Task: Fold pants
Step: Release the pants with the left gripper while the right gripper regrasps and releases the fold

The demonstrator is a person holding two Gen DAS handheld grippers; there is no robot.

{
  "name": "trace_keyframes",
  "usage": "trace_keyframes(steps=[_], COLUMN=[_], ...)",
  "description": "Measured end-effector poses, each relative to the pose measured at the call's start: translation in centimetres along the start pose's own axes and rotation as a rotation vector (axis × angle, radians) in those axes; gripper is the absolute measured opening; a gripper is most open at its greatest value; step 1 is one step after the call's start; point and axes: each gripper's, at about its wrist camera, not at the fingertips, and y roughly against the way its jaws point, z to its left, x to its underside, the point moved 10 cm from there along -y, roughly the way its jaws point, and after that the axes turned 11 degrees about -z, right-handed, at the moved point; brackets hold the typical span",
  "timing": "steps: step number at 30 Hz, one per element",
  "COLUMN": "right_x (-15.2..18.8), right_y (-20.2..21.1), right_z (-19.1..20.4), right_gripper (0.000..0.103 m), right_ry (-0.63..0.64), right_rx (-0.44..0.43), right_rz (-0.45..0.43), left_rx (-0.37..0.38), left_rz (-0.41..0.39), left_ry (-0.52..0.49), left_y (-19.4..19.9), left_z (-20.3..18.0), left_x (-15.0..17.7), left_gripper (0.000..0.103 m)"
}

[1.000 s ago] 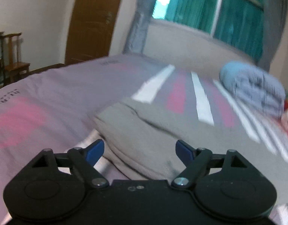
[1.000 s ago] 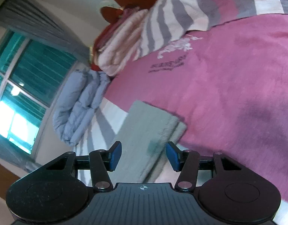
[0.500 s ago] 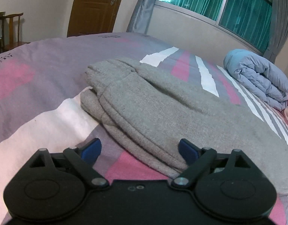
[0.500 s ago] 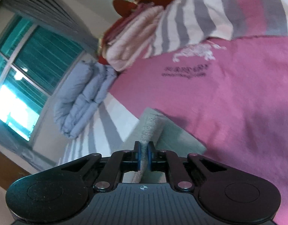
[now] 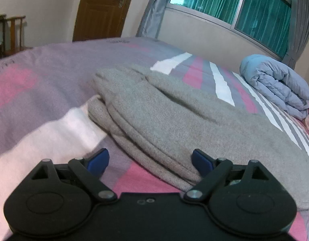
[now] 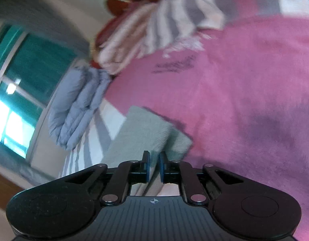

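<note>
Two blue-padded fingers of the left tool (image 5: 150, 163) stand wide in the left wrist view, low in the frame; its jaws are closing, nothing pressed between them. Folded grey fleece pants (image 5: 174, 120) fill the centre, their near hem running between the fingers, the right pad lying against the cloth. Small dark writing on the striped pink, grey and white bed sheet (image 5: 43, 92) at far left and upper centre is too blurred to read. A rolled pale-blue quilt (image 5: 275, 84) lies at right, a brown wooden door (image 5: 104, 8) and green-curtained window (image 5: 255, 10) above.

In the right wrist view the right tool (image 6: 154, 167) is nearly closed, pinching a pants (image 6: 140, 134) edge at lower centre. Dark lettering on the sheet (image 6: 244, 100) above is smeared, unreadable. The quilt (image 6: 78, 100) sits left.
</note>
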Motion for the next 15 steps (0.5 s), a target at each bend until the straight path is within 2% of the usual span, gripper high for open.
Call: trace_keyframes(steps=[1, 4, 6, 9, 11, 13, 15], right_x=[0.1, 1.2, 3.6, 8.7, 12.6, 16.7, 20.6], right_y=[0.4, 0.2, -1.1, -3.7, -5.6, -7.6, -9.2], right_z=[1.1, 5.9, 10.3, 18.4, 23.6, 28.1, 31.3], right_gripper=[0.010, 0.010, 0.010, 0.010, 0.010, 0.011, 0.012], right_ry=[0.055, 0.166, 0.246, 0.370, 0.440, 0.522, 0.582], right_rx=[-0.017, -0.117, -0.220, -0.393, -0.490, -0.554, -0.603], right_rz=[-0.008, 0.010, 0.082, 0.215, 0.286, 0.345, 0.393], left_rx=[-0.019, -0.068, -0.084, -0.116, -0.145, -0.174, -0.208], left_rz=[-0.031, -0.126, -0.109, -0.109, -0.129, -0.146, -0.131], left_ry=[-0.002, 0.009, 0.040, 0.054, 0.051, 0.036, 0.027], left_y=[0.4, 1.5, 1.0, 0.4, 0.4, 0.1, -0.5], left_z=[0.2, 1.2, 1.9, 2.7, 3.3, 4.0, 4.7], left_x=[-0.6, -2.6, -3.1, -4.0, -4.8, -5.5, -5.7], left_gripper=[0.075, 0.073, 0.073, 0.070, 0.064, 0.064, 0.065])
